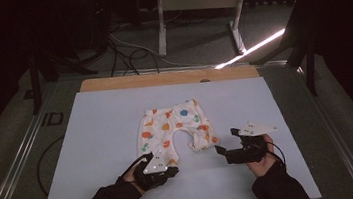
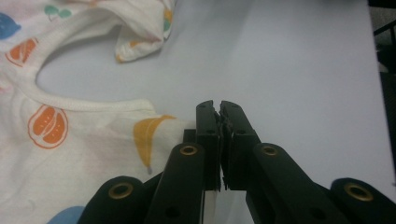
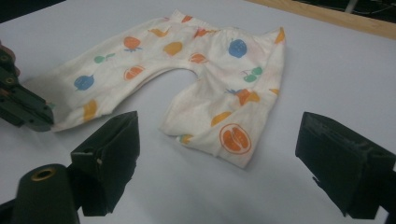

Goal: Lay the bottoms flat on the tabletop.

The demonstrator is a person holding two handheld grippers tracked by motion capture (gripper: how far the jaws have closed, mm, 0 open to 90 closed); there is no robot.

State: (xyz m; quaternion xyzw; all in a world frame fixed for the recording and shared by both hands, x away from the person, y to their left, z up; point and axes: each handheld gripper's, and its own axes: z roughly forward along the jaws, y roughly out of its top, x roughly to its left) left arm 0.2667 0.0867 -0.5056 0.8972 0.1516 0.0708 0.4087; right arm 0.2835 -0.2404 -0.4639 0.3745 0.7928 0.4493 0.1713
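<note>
Baby trousers (image 1: 175,129) flat mid-counter (image 1: 93,139). Left tool (image 2: 219,108) clenched at near leg hem (cloth pinch unclear). Right tool (image 3: 217,158) released, hovering before other leg. Next: right pinches that hem.

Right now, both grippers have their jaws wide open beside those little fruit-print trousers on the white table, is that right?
Not quite. Only the right gripper has its jaws wide open, as the right gripper view shows. The left gripper is shut: the left gripper view shows its jaws pressed together at the hem of one leg of the fruit-print trousers. Whether cloth is caught between them is not clear. The trousers do lie on the white table.
</note>
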